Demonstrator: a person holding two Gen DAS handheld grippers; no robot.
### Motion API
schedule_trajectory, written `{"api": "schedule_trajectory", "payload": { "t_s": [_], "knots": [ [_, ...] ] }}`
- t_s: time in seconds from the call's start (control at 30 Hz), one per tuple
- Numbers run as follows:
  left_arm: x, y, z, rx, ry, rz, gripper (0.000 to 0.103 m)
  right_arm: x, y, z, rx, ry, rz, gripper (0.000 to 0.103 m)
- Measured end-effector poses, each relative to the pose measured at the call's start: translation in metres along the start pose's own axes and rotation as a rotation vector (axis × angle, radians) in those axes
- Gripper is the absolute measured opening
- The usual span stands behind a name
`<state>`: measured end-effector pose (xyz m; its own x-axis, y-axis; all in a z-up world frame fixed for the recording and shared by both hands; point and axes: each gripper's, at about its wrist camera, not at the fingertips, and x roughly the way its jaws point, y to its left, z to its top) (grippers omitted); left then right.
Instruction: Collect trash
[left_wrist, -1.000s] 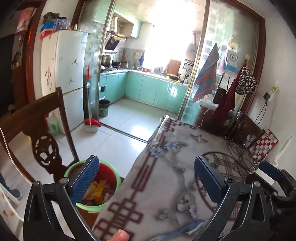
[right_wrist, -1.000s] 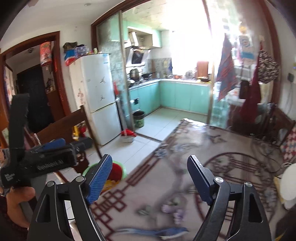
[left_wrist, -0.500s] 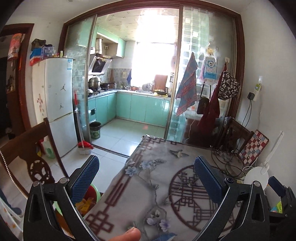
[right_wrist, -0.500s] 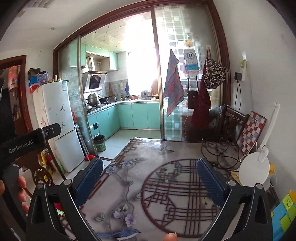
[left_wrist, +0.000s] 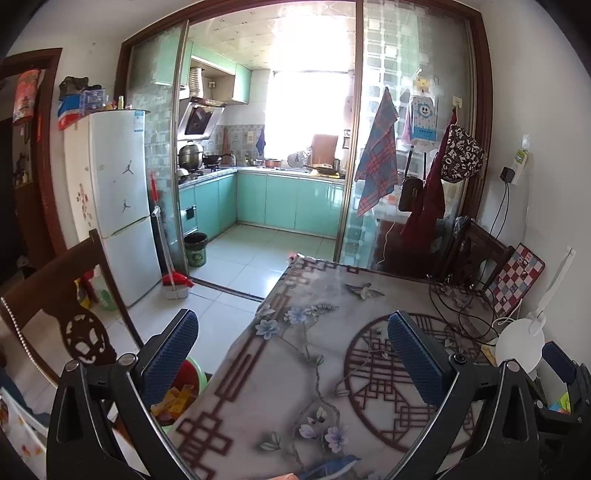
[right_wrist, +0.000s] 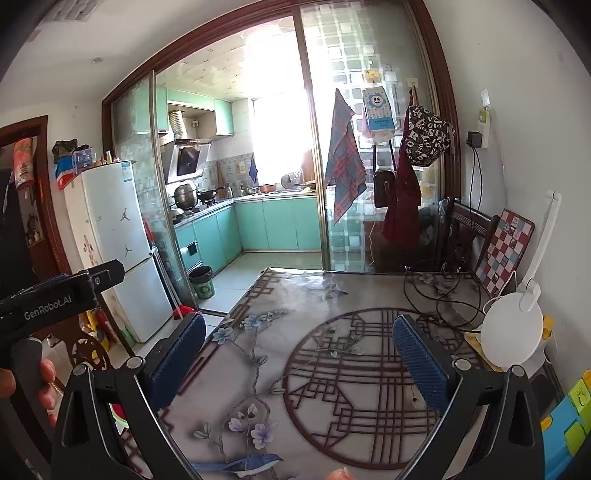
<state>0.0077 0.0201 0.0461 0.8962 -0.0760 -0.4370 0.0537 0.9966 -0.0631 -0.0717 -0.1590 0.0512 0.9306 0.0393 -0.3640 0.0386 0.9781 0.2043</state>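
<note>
The green-rimmed red trash bin (left_wrist: 183, 388) stands on the floor by the table's left edge, with yellow wrappers inside; my left finger partly hides it. My left gripper (left_wrist: 291, 354) is open above the patterned tablecloth (left_wrist: 310, 369), with nothing between its blue pads. My right gripper (right_wrist: 299, 358) is open wide over the same cloth (right_wrist: 332, 387), also holding nothing. In the right wrist view the left gripper (right_wrist: 62, 299) shows at the left edge, held by a hand (right_wrist: 46, 384). A sliver of the bin (right_wrist: 119, 410) shows behind my right gripper's left finger.
A carved wooden chair (left_wrist: 55, 295) stands left of the bin. On the table's right side are a white round lamp (right_wrist: 511, 336), black cables (right_wrist: 436, 295) and a checkered board (right_wrist: 504, 251). Beyond are a fridge (left_wrist: 118, 206) and a dark kitchen bin (left_wrist: 195, 249).
Both views swung up and to the right, from the bin and table edge to looking across the table. The bin slid to the lower left. The right gripper's jaws widened.
</note>
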Motion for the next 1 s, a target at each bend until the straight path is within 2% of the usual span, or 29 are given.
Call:
{"api": "schedule_trajectory", "payload": {
  "t_s": [1.0],
  "knots": [
    [0.017, -0.014, -0.003, 0.023, 0.043, 0.022, 0.103, 0.023, -0.006, -0.005, 0.007, 0.036, -0.009, 0.102]
  ]
}}
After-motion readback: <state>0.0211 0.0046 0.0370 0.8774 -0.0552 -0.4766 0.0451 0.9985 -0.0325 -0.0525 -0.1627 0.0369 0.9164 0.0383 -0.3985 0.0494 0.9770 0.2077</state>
